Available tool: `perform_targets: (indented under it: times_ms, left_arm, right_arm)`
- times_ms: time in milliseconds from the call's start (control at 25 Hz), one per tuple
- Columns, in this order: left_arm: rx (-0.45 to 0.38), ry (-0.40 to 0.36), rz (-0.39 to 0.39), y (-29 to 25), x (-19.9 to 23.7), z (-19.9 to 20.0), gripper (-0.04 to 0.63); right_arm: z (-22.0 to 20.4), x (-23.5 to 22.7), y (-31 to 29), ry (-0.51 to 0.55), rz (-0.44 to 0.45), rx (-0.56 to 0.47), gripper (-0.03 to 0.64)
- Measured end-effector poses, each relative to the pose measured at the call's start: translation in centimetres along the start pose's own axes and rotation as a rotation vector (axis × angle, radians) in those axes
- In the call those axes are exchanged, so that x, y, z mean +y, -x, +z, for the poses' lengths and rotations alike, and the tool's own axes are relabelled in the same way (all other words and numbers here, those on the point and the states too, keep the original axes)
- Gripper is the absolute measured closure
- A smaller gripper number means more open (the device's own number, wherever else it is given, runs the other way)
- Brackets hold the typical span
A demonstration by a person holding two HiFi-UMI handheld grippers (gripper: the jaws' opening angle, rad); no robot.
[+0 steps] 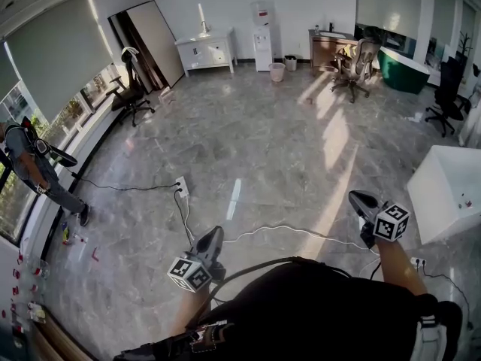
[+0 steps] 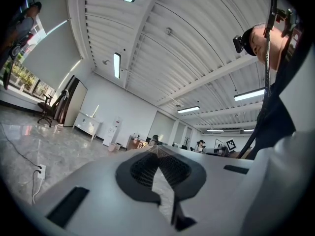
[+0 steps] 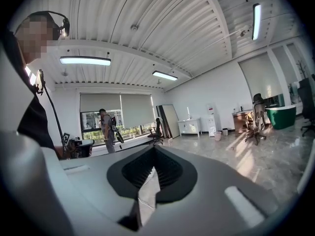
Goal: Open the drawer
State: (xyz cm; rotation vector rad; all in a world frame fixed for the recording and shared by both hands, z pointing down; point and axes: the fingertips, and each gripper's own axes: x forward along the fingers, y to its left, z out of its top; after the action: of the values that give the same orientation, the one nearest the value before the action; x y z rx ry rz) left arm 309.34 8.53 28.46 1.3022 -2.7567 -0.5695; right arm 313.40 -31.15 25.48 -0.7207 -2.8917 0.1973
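Observation:
My left gripper [image 1: 216, 235] is held low in front of the person's body and points out over the floor. Its jaws meet at the tips with nothing between them, as the left gripper view [image 2: 158, 149] also shows. My right gripper [image 1: 355, 198] is raised at the right. It is shut and empty too, and the same shows in the right gripper view [image 3: 154, 148]. A white cabinet with drawer fronts [image 1: 207, 52] stands against the far wall, well away from both grippers. It also appears small in the left gripper view [image 2: 89, 122] and in the right gripper view [image 3: 189, 126].
A white box-like piece of furniture [image 1: 448, 190] stands close on the right. A power strip [image 1: 181, 186] and cables lie on the marble floor ahead. Another person [image 1: 34, 173] stands by the left windows. Office chairs [image 1: 132, 94], a water dispenser [image 1: 262, 40] and a desk [image 1: 331, 49] stand further back.

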Motion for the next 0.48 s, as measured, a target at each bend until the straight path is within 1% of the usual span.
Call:
perform_targets:
  times_ms: [280, 480]
  left_arm:
    - [-0.014, 0.013, 0.043, 3.9, 4.2, 0.6, 0.595]
    - [-0.008, 0.015, 0.08, 5.1, 5.8, 1.0, 0.595]
  right_arm:
    - [-0.9, 3.2, -4.7, 0.01, 0.037, 0.029, 0.615]
    - [-0.4, 3.6, -8.1, 0.017, 0.06, 0.036, 0.615]
